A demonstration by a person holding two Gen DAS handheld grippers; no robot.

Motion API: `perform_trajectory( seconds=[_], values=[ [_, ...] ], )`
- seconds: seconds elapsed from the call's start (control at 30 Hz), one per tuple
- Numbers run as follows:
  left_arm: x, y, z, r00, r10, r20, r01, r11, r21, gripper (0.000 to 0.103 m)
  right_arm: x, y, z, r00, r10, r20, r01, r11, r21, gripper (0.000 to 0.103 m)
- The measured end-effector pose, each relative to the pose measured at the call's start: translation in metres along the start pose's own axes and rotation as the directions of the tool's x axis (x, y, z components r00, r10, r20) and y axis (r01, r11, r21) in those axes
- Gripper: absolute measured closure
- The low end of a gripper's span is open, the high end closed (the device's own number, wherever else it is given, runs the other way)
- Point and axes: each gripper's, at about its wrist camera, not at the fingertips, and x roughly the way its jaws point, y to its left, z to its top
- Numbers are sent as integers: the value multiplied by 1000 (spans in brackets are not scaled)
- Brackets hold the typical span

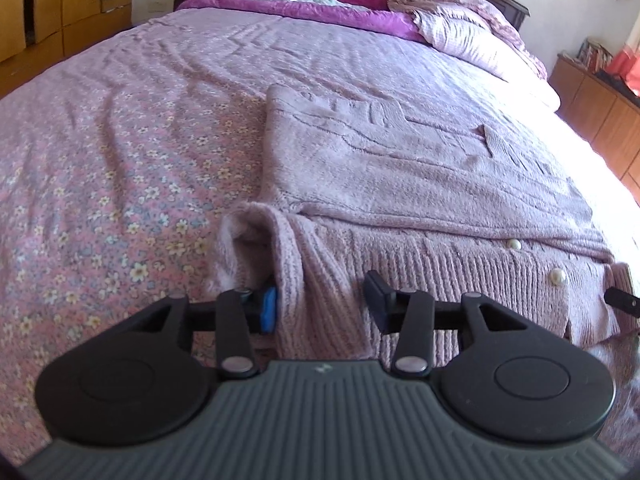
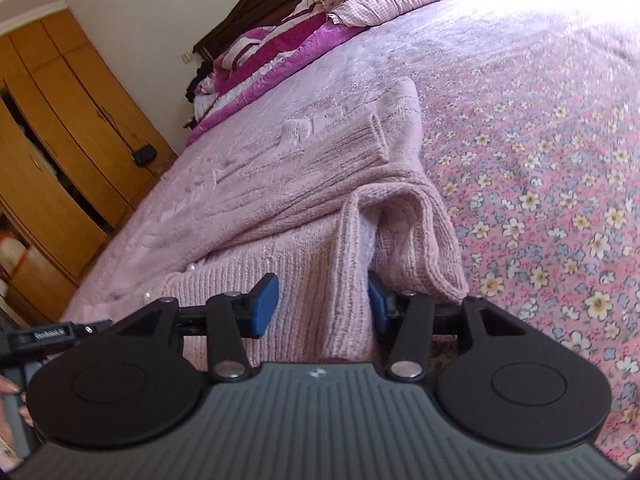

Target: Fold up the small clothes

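Note:
A pink knitted cardigan (image 1: 400, 168) with pearl buttons (image 1: 514, 245) lies flat on the bed, sleeves folded in over its body. Its ribbed hem faces me. My left gripper (image 1: 322, 304) stands open at the hem's left corner. A raised fold of the knit sits loosely between its fingers, and the right fingertip (image 1: 376, 292) is clear of the cloth. In the right wrist view the cardigan (image 2: 280, 184) runs away to the upper left. My right gripper (image 2: 320, 304) is open at the hem's right corner, with an upstanding fold beside its right pad (image 2: 378, 304).
The floral bedsheet (image 1: 100, 200) spreads around the cardigan. A purple quilt (image 1: 304, 0) and pillows (image 1: 468, 36) are piled at the head of the bed. A wooden wardrobe (image 2: 52, 152) stands beyond the bed's edge, and a low cabinet (image 1: 592, 100) stands on the other side. A hand (image 2: 8, 388) shows at the left.

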Motion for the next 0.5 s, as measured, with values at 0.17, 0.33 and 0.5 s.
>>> perform_trajectory(
  seconds=[0.17,0.33,0.5],
  values=[
    [-5,-1,5,1000,-18,-5,18,1000,-5,82,-5,2,3,1000,-13,7,13,999,39,73],
    [-23,2,10,997,-58,47,60,997,-48,84,-15,4,7,998,19,59,-22,998,57,93],
    [-52,-1,19,988,-80,134,90,993,-70,85,-35,11,18,984,95,150,-106,992,69,94]
  ],
)
